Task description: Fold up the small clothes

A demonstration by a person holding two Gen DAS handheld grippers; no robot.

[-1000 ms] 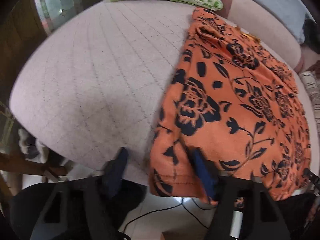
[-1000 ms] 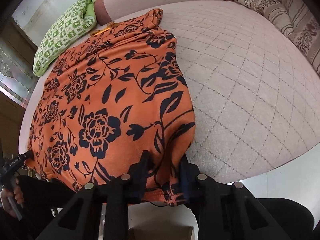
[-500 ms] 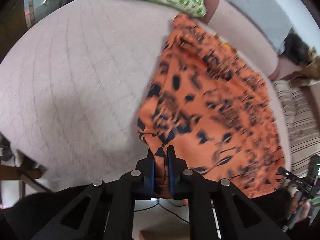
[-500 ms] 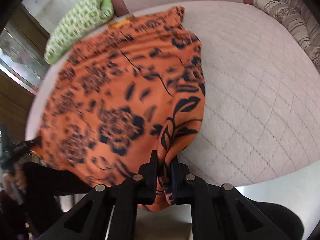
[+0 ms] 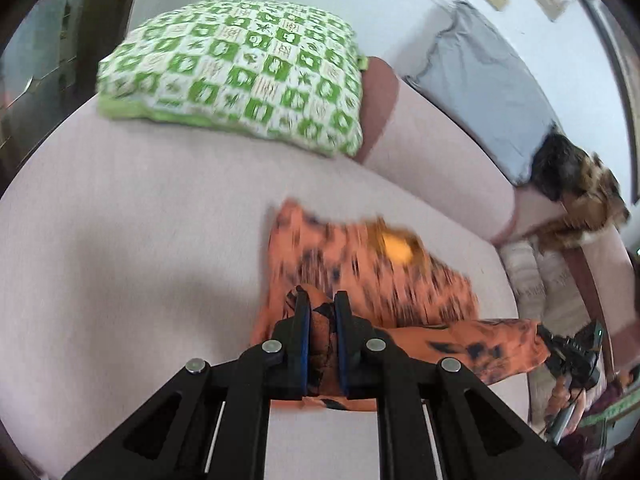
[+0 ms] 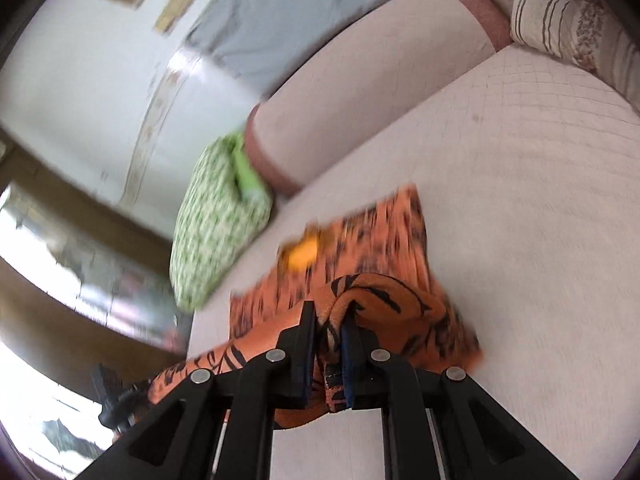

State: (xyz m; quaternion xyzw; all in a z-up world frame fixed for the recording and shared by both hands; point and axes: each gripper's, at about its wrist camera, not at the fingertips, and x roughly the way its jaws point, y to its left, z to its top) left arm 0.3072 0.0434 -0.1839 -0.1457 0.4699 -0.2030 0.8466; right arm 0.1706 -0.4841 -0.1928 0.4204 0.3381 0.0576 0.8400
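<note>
Bed [image 5: 120, 240]: pale quilted surface under my tools, running to a padded headboard at the far side.
Green pillow [image 5: 240, 68]: checked, far left on the bed against the headboard.
Striped pillow [image 6: 568, 28]: far right.
Orange garment [image 5: 360, 264]: black floral print, lying mid-bed, its near edge lifted and doubled over the flat part.
Left tool [image 5: 322, 320]: clenched on the garment's near left corner.
Right tool [image 6: 330, 332]: clenched on the near right corner.

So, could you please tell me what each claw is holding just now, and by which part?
Both hold the orange floral garment: the left claw and right claw each pinch a bunched bit of its lifted edge.
</note>
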